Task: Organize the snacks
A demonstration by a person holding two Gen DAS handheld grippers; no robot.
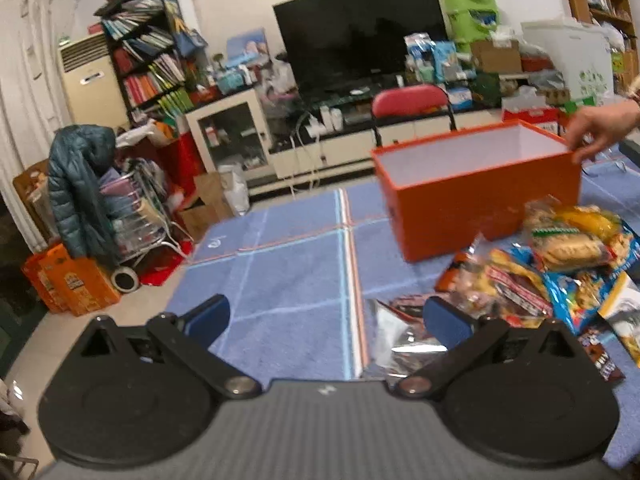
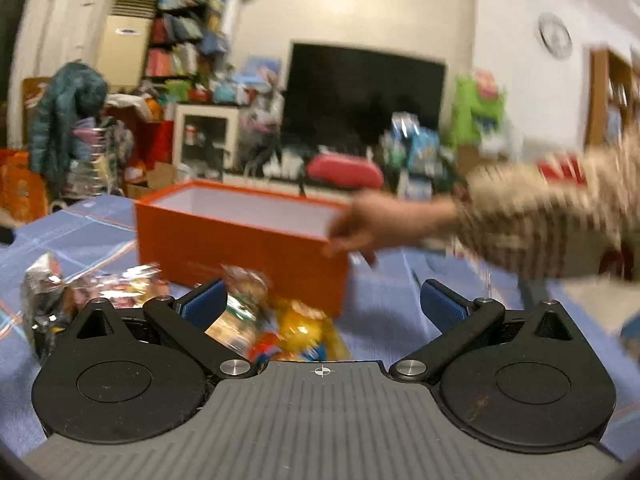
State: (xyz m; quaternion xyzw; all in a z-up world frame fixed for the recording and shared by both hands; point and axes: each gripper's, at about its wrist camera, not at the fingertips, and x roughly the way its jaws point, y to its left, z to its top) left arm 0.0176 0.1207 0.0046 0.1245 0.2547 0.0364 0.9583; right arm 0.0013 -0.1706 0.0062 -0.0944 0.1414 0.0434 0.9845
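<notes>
Right gripper (image 2: 322, 306) gapes over snack packets (image 2: 276, 320); a bare hand (image 2: 370, 222) touches the orange box (image 2: 240, 240).

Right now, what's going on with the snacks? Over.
Left tool open, right tool open, both empty. Snacks piled beside the empty orange box. Bare hand on the box's rim.

The box (image 1: 480, 200) is orange outside and white inside; the surface (image 1: 288, 280) wears a blue cloth crossed by pale blue, white and red-orange stripes; the snack packets (image 1: 560, 264) mix yellow, red, blue and silver; each gripper (image 1: 326, 316) (image 2: 322, 304) is black with dark blue ribbed pads (image 2: 442, 306); the sleeve (image 2: 536, 220) is cream with brownish stripes; the chair back (image 1: 408, 100) is red.
</notes>
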